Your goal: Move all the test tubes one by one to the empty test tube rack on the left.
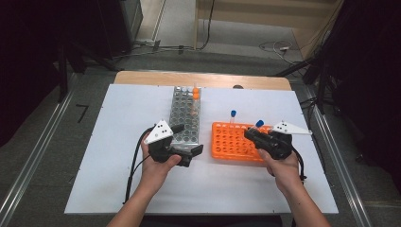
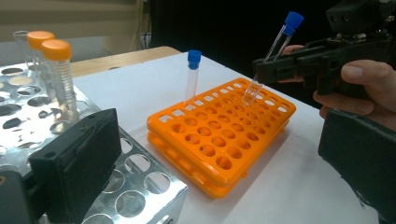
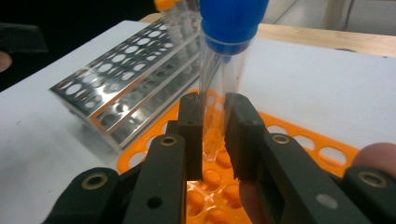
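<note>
While the right gripper [image 3: 214,140] clamps it, the clear tube [image 3: 219,93] tilts; blue-capped.

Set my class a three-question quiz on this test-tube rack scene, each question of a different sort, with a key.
1. True or false: the right gripper holds a blue-capped tube.
2. How many blue-capped tubes stand in the orange rack?
3. The orange-capped tubes stand in: A the orange rack, B the metal rack, C the table.

Key: 1 true; 2 one; 3 B.
</note>
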Demonstrator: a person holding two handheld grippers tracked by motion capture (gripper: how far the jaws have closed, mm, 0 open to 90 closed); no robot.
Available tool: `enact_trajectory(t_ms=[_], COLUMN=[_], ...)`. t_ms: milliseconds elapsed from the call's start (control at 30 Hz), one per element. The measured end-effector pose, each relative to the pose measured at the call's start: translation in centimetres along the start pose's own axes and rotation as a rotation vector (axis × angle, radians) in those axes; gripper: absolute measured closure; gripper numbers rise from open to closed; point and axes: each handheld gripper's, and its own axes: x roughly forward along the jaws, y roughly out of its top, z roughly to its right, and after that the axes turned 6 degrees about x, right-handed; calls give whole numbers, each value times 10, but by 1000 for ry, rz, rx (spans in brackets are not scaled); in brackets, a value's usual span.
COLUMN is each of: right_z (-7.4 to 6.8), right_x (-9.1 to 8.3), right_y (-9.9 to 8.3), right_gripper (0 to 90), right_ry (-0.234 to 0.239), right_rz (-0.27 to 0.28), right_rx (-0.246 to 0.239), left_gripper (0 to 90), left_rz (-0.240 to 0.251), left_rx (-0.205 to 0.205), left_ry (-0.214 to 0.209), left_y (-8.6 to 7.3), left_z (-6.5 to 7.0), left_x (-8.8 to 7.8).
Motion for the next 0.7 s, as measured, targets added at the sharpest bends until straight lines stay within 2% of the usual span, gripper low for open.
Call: enact_trajectory(t_ms=[467, 600, 700], right_z=[-30, -40, -47], right_x=[16, 22, 25], right_y=[-8, -11, -14], right_gripper=[751, 751, 751], right_ry=[113, 139, 153], right_rz=[-59, -81, -97], right_rx=[-74, -98, -111], left_gripper=[50, 82, 144], left_rz=[3, 1, 0], left_rx=[16, 17, 9], left_ry=[-64, -48, -37], left_y=[4, 6, 9], left_z=[11, 14, 17], left_x=[5, 6, 6])
